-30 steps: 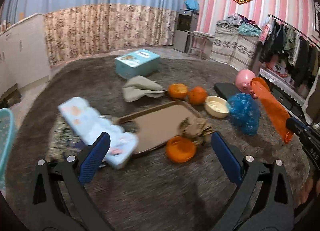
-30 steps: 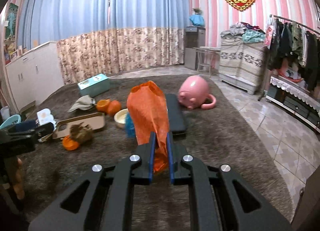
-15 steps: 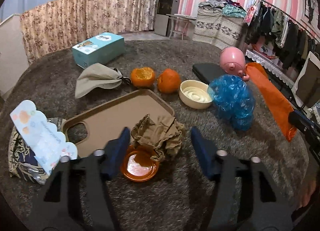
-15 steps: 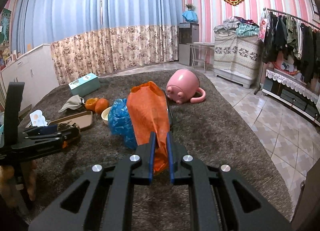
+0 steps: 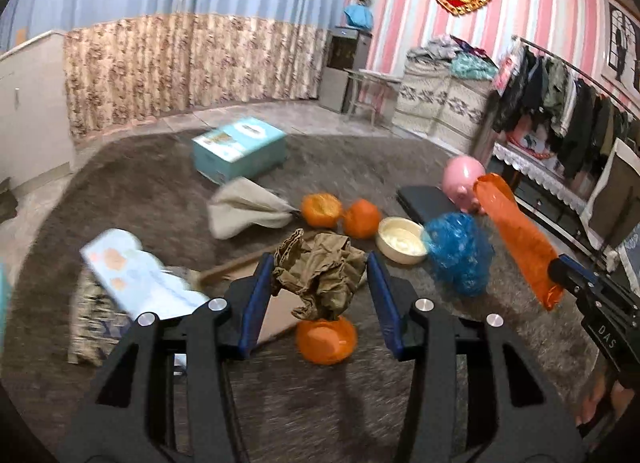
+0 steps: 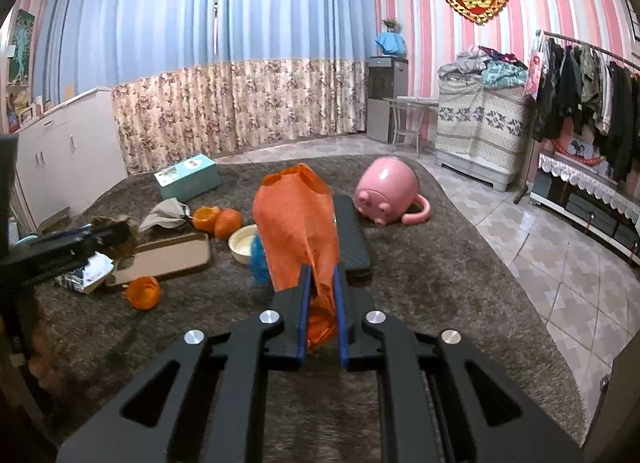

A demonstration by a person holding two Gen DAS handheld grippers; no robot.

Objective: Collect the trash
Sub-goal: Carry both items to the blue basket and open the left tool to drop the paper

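My left gripper (image 5: 320, 267) is shut on a crumpled brown paper wad (image 5: 320, 275) and holds it in the air above the brown tray (image 5: 276, 303). An orange peel cup (image 5: 326, 339) lies on the carpet just below it. My right gripper (image 6: 320, 275) is shut on an orange plastic bag (image 6: 296, 223), which stands up with its mouth open; it also shows in the left wrist view (image 5: 516, 239). A crumpled blue plastic bag (image 5: 458, 259) lies beside the orange bag.
On the brown carpet lie two orange peel halves (image 5: 340, 213), a cream bowl (image 5: 402, 241), a grey cloth (image 5: 248, 211), a teal box (image 5: 240, 151), a pink pig mug (image 6: 390, 193), a black pad (image 6: 352, 235) and a printed packet (image 5: 140, 275). Clothes rack at right.
My left gripper closed on the brown paper wad and lifted it off the tray. The right gripper kept holding the orange bag and shifted slightly.
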